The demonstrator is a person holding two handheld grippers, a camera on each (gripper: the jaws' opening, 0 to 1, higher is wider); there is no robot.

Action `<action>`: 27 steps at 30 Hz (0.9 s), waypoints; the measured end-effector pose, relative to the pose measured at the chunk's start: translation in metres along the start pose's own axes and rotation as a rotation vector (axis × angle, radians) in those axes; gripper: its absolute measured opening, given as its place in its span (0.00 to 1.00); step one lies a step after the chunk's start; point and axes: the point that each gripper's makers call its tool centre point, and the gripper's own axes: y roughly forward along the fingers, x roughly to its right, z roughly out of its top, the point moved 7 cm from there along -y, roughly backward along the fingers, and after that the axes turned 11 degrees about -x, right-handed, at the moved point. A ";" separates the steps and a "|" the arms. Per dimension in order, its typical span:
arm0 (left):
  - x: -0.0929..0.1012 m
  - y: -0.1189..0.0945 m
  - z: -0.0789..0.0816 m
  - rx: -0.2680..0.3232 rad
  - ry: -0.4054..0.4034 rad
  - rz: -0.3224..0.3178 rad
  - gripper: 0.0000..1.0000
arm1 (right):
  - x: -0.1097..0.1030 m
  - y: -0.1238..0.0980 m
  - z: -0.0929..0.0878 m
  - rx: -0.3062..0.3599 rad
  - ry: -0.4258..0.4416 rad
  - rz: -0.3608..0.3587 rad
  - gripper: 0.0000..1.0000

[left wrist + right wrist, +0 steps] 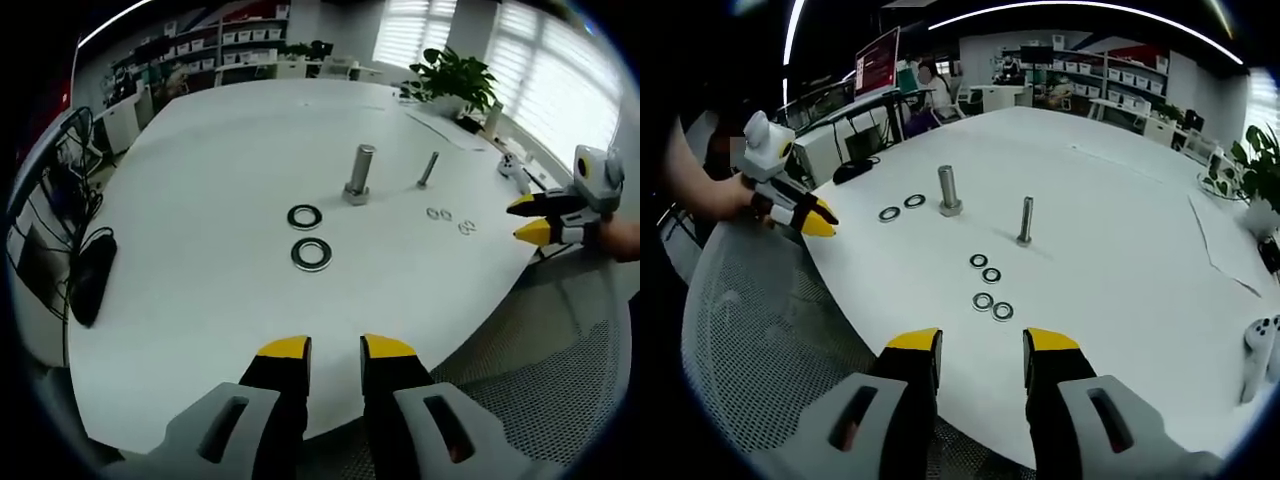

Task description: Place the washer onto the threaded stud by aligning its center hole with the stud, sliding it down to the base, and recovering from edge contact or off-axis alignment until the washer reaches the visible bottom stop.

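Note:
On the white table (200,200) a thick threaded stud (359,172) stands upright, with a thinner stud (428,168) to its right. Two large washers (305,216) (311,254) lie flat in front of the thick stud. Several small washers (446,215) lie near the thin stud. My left gripper (336,348) hovers open over the near table edge, nothing between its jaws. In the right gripper view, the thick stud (949,190), thin stud (1025,220), large washers (902,207) and small washers (991,287) lie ahead. My right gripper (983,342) is open and empty, off the table edge.
The right gripper (528,219) enters the left gripper view from the right; the left gripper (821,220), held by a hand, shows at the left. A grey mesh chair (760,340) sits below the table edge. A black object (92,275), a white controller (1260,350) and a plant (455,80) are around.

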 end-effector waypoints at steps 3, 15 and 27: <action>0.001 0.000 0.000 0.001 -0.003 -0.003 0.18 | 0.000 -0.001 -0.001 0.001 -0.005 -0.001 0.35; 0.004 0.000 0.005 0.004 0.037 -0.011 0.18 | 0.003 -0.001 0.001 0.007 0.006 -0.002 0.35; 0.007 0.003 0.005 -0.032 0.052 -0.053 0.20 | 0.003 -0.001 0.000 0.002 0.008 0.001 0.35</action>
